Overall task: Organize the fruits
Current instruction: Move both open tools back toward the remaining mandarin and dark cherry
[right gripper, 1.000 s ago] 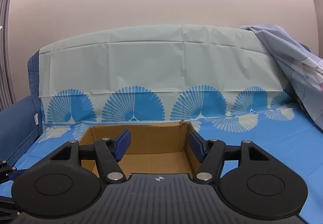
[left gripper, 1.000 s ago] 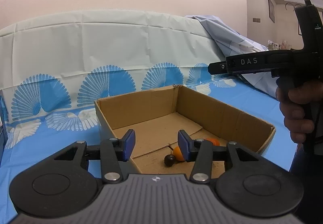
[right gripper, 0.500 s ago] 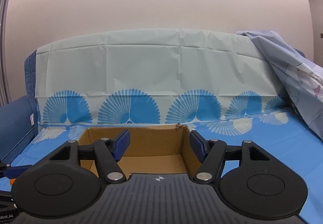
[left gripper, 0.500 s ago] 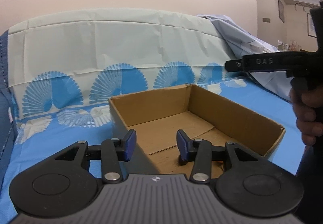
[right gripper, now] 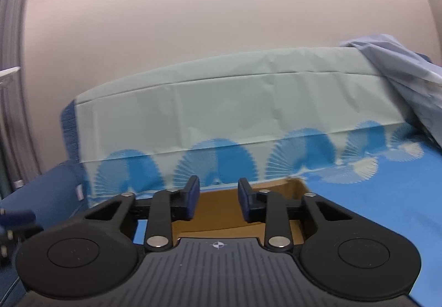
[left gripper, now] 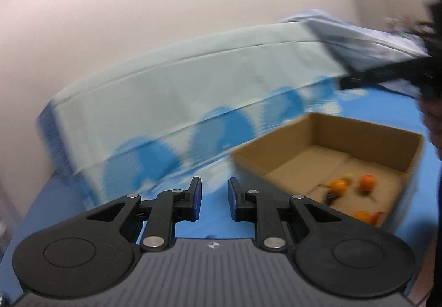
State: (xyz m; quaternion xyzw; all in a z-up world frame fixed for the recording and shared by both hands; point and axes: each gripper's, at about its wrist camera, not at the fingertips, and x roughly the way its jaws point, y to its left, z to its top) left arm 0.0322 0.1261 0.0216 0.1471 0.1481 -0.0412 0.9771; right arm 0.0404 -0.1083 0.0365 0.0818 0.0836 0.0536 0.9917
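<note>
Left wrist view, motion-blurred. Landmark: the open brown cardboard box [left gripper: 331,152] resting on the blue sheet with white fan prints [left gripper: 221,224].

1. My left gripper [left gripper: 214,203]: blue-padded jaws parted, nothing between them, aimed over bare sheet to the left of the box.
2. Small round orange fruits [left gripper: 339,184]: about 4 of them on the box floor toward its near right corner, plus 1 small dark item I cannot identify. They lie ahead and to the right of the left gripper; being round, they show no long axis.
3. A black hand-held device, my other gripper as I judge it, crosses above the box's far right side.
4. Pale green draped backrest cover [left gripper: 193,91] behind the box.

Right wrist view.

5. My right gripper [right gripper: 218,200]: jaws parted, empty, poised directly over the box's [right gripper: 221,213] interior; no fruit visible here.
6. Pale blue crumpled cloth [right gripper: 400,69] beyond the box, to its right.

Judgement: the right gripper is nearer the fruits. The box's near wall is the only obstacle to the left one.
</note>
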